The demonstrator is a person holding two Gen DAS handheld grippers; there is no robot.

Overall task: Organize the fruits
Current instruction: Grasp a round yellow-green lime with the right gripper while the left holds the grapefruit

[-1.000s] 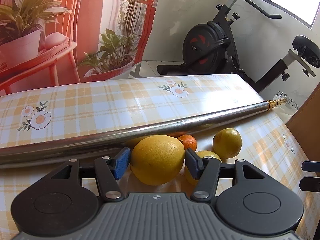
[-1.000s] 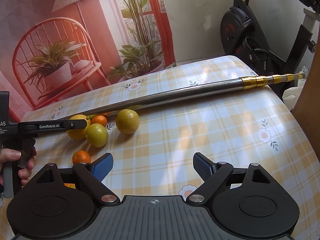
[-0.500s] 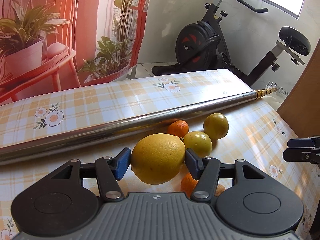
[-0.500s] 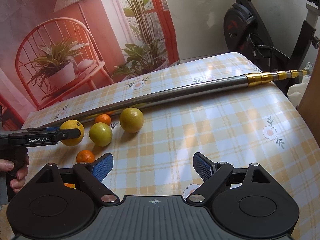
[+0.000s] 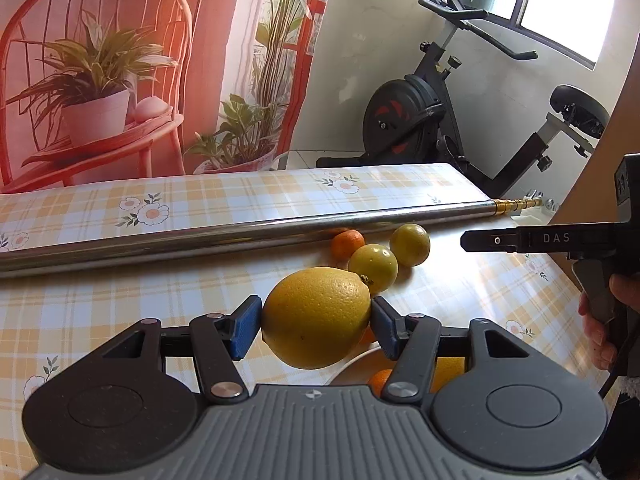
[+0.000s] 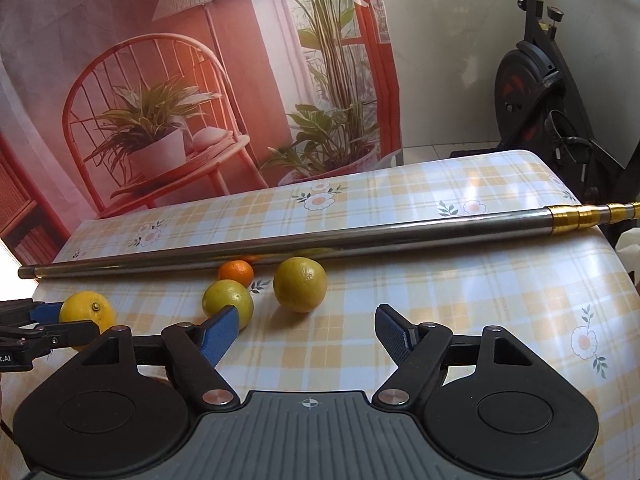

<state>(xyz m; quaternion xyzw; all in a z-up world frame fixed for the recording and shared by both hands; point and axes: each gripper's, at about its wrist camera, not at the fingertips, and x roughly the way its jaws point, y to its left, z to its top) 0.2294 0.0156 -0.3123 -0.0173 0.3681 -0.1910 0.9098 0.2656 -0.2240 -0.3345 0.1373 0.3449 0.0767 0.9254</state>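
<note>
Glossy plaid tablecloth (image 6: pixel 440 320); polished metal pole (image 6: pixel 280 250); dimpled lemon (image 5: pixel 316 316) skin.

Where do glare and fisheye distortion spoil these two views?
Left wrist view: sun glare washes out the tablecloth right of the fruit, the window is blown out, and the metal pole bows; the lemon in the left gripper stays sharp. Right wrist view: milder sheen at the table's far right, blown-out left edge, pole bowed too.

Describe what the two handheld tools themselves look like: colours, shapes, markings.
Both match: the left tool and right tool have black angular linkage arms with silver pivot pins, blue ribbed pads, round black discs and a grey ridged body with a crosshair mark. White lettering "DAS" marks the right tool's side.
</note>
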